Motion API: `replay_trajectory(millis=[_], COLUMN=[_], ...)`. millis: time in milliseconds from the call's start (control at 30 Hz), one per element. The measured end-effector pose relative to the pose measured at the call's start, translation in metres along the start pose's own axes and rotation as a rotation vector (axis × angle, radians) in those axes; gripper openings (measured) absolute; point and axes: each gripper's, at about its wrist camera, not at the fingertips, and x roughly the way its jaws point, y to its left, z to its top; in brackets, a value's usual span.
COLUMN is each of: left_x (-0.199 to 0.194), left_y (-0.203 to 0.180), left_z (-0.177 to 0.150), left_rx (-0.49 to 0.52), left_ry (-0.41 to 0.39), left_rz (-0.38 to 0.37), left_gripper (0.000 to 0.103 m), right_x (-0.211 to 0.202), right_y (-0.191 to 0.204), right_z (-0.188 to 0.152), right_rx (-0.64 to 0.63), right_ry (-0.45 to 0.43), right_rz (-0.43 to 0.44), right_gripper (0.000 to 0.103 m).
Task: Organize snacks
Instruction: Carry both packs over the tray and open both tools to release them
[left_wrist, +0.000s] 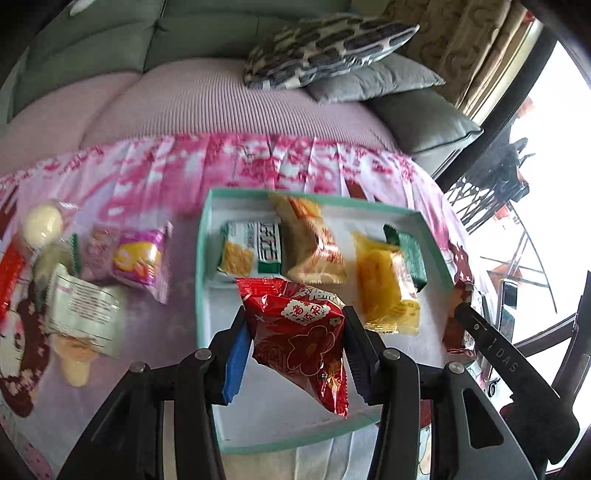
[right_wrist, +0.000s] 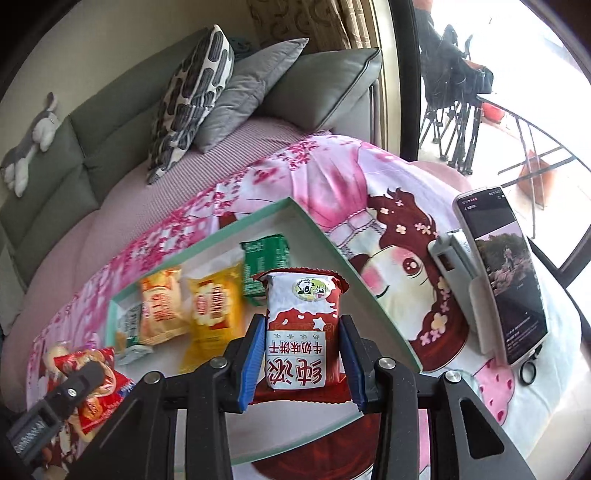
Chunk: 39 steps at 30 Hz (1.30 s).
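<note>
While both hover over the tray (left_wrist: 201, 266), the left hand-held gripper (left_wrist: 295, 354) is clamped on a red packet (left_wrist: 301, 339) and the right hand-held gripper (right_wrist: 303, 354) on a milk-biscuit pack (right_wrist: 301, 332). Four snacks lie in the tray's far half; more left of it.

Biscuit packet (right_wrist: 301, 332) reads "牛奶味饼干"; right hand-held gripper (left_wrist: 496, 349) arm reads "DAS".

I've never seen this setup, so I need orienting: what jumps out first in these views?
Each gripper is shut on a snack above the teal-rimmed tray: the left gripper holds a red packet, the right gripper a red-and-white biscuit pack. A smartphone stands propped at right.
</note>
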Motion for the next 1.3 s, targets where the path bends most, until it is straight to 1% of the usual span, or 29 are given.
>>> replay_trajectory(millis=[67,233,367,433,500,567,633,700,733,767,800,900,967,1000,1067,1167,1300], left_x=[0.009,0.023,0.030,0.032,0.034,0.037,0.038,0.036,0.034,0.031,0.027,0.013,0.003,-0.002,-0.012,-0.022,-0.024], left_y=[0.000,0.003,0.001,0.001,0.002,0.002,0.001,0.001,0.001,0.001,0.001,0.003,0.006,0.010,0.016,0.026,0.030], left_z=[-0.002,-0.005,-0.004,-0.003,-0.002,0.000,0.001,0.002,0.002,0.002,0.002,0.001,0.000,0.000,0.000,0.001,0.004], left_rx=[-0.004,-0.022,-0.023,-0.037,-0.060,-0.078,-0.089,-0.100,-0.101,-0.098,-0.093,-0.077,-0.071,-0.074,-0.078,-0.063,-0.033], left_ry=[0.016,0.043,0.048,0.050,0.053,0.054,0.057,0.055,0.052,0.047,0.041,0.016,-0.001,-0.012,-0.033,-0.057,-0.072], left_rz=[0.000,0.006,0.019,0.012,0.006,0.000,-0.007,-0.011,-0.011,-0.010,-0.006,0.014,0.036,0.048,0.070,0.124,0.193], left_gripper=[0.049,0.050,0.050,0.050,0.055,0.061,0.062,0.062,0.063,0.068,0.074,0.082,0.083,0.083,0.083,0.084,0.084], right_x=[0.008,0.027,0.035,0.037,0.036,0.034,0.032,0.029,0.026,0.023,0.021,0.014,0.009,0.008,0.005,0.004,0.006], right_y=[-0.005,-0.006,-0.005,-0.005,-0.005,-0.003,-0.001,0.003,0.004,0.006,0.006,0.008,0.008,0.009,0.010,0.013,0.016], right_z=[-0.001,-0.006,-0.009,-0.010,-0.009,-0.007,-0.006,-0.005,-0.005,-0.005,-0.005,-0.008,-0.011,-0.012,-0.014,-0.015,-0.013], right_rx=[0.010,0.006,0.009,0.010,0.007,-0.001,-0.008,-0.027,-0.035,-0.043,-0.047,-0.061,-0.067,-0.068,-0.065,-0.047,-0.027], right_ry=[0.018,0.066,0.092,0.104,0.098,0.094,0.089,0.083,0.076,0.066,0.060,0.043,0.034,0.028,0.027,0.030,0.046], right_rz=[-0.019,-0.034,-0.038,-0.041,-0.031,-0.036,-0.033,-0.024,-0.025,-0.028,-0.029,-0.031,-0.035,-0.036,-0.043,-0.047,-0.016], right_gripper=[0.042,0.042,0.042,0.042,0.042,0.046,0.052,0.053,0.055,0.060,0.062,0.074,0.081,0.082,0.088,0.096,0.097])
